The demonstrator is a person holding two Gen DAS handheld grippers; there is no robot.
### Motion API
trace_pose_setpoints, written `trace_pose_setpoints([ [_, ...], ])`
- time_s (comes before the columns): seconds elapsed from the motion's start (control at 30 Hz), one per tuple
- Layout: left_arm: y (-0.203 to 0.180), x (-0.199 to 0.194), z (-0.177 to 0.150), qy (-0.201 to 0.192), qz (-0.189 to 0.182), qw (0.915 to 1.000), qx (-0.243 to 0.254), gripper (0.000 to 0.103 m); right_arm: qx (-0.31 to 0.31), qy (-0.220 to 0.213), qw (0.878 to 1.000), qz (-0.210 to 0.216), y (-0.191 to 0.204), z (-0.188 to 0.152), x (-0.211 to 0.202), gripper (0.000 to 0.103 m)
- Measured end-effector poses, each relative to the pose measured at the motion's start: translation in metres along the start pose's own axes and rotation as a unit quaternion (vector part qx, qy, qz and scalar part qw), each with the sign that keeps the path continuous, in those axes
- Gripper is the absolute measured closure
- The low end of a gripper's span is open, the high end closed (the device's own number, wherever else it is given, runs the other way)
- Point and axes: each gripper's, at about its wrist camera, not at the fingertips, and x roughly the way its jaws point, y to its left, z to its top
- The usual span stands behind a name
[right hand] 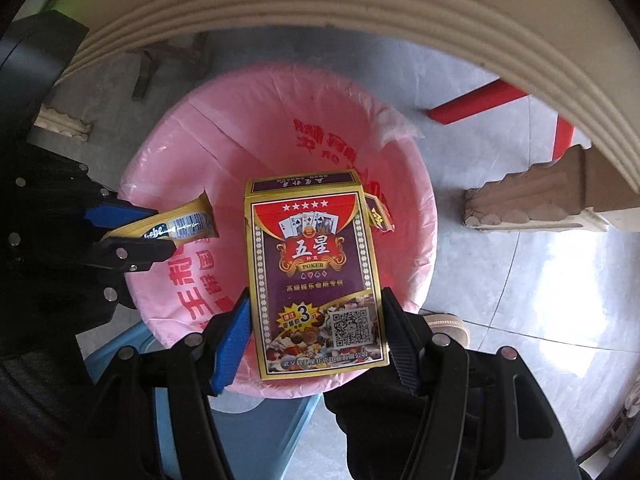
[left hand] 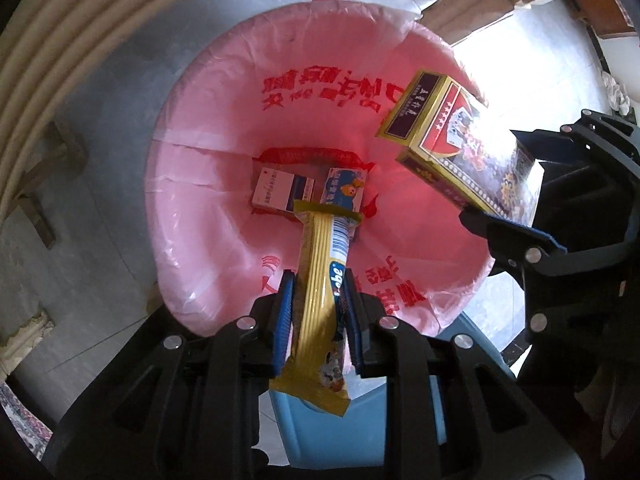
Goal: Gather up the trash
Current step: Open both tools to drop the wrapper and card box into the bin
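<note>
A bin lined with a pink plastic bag [left hand: 208,184] stands on the floor, also in the right wrist view [right hand: 168,168]. My left gripper [left hand: 318,304] is shut on a yellow snack wrapper [left hand: 320,280] and holds it over the bin's near rim; the wrapper also shows in the right wrist view [right hand: 180,226]. My right gripper [right hand: 316,332] is shut on a poker card box [right hand: 316,272] and holds it over the bin; the box also shows in the left wrist view [left hand: 460,144]. Two small boxes [left hand: 308,194] lie at the bin's bottom.
A blue plastic stool [left hand: 340,428] stands under the bin's near side. A cream ridged table edge [right hand: 360,12] curves above. A red frame [right hand: 480,100] and a carved furniture foot [right hand: 532,200] stand on the tiled floor [right hand: 500,272].
</note>
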Motion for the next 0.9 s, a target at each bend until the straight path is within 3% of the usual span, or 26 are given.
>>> trace_pose_setpoints([
  [0.1,-0.002,0.006,0.004,0.004,0.004,1.0,0.002,0.08,-0.002,0.004,1.0,0.003,-0.001,0.001,0.004,0.042],
  [0.17,-0.002,0.006,0.007,0.005,0.006,1.0,0.002,0.072,-0.004,0.004,1.0,0.005,-0.002,0.002,0.005,0.041],
  [0.23,-0.002,0.004,0.007,0.001,0.014,0.9999,0.002,0.046,-0.007,0.007,1.0,0.006,-0.001,0.002,0.007,0.04],
  [0.27,-0.002,0.002,0.007,-0.002,0.017,0.9999,0.002,0.043,-0.008,0.009,1.0,0.008,-0.001,0.002,0.009,0.034],
  [0.3,-0.002,0.001,0.007,-0.005,0.019,0.9998,0.004,0.041,-0.008,0.01,1.0,0.009,-0.001,0.003,0.01,0.027],
  [0.33,-0.003,0.001,0.007,-0.005,0.02,0.9998,0.005,0.04,-0.009,0.01,1.0,0.011,0.0,0.002,0.01,0.026],
  [0.47,0.001,0.002,0.008,0.0,0.031,0.9995,0.0,0.034,-0.008,0.012,1.0,0.008,0.0,0.002,0.012,0.026],
  [0.9,0.007,0.003,0.01,-0.001,0.043,0.9991,-0.003,0.032,-0.006,0.014,1.0,0.006,0.0,0.003,0.014,0.026],
])
